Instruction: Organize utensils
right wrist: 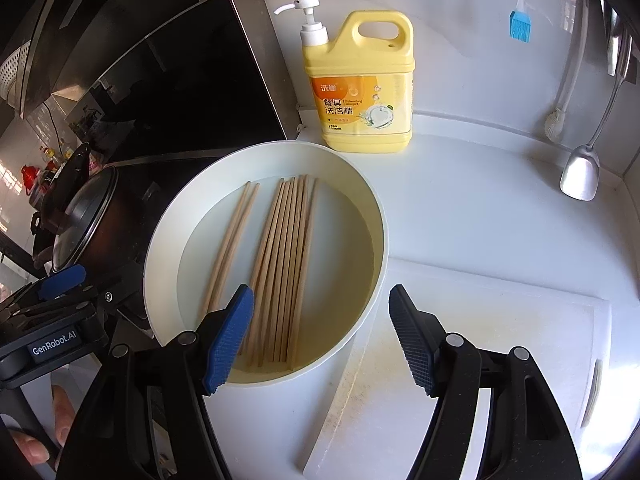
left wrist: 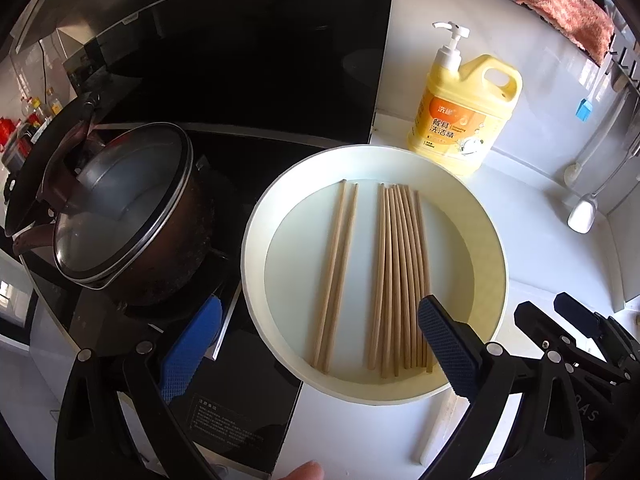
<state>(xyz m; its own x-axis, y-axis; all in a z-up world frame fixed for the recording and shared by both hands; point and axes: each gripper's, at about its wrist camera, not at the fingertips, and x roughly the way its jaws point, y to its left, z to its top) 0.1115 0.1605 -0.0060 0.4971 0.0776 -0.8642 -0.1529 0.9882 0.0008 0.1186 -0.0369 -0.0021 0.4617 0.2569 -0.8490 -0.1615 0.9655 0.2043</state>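
A white round basin (left wrist: 256, 240) on the counter holds wooden chopsticks lying flat. A separate pair of chopsticks (left wrist: 336, 272) lies to the left, and a bundle of several chopsticks (left wrist: 400, 276) lies to the right of it. My left gripper (left wrist: 320, 303) hovers open above the near end of the pair, touching nothing. In the right wrist view my right gripper (right wrist: 320, 292) stands open over the basin's near right rim (right wrist: 376, 304). Its left pad is above the bundle (right wrist: 284, 268), and nothing is between the pads. The pair (right wrist: 230, 248) lies further left.
A yellow detergent bottle (right wrist: 360, 92) stands behind the basin. A lidded pot (left wrist: 124, 208) sits on the black stove to the left. A white cutting board (right wrist: 500, 340) lies to the right. A ladle (right wrist: 582, 176) and blue brush (right wrist: 520, 24) hang on the wall.
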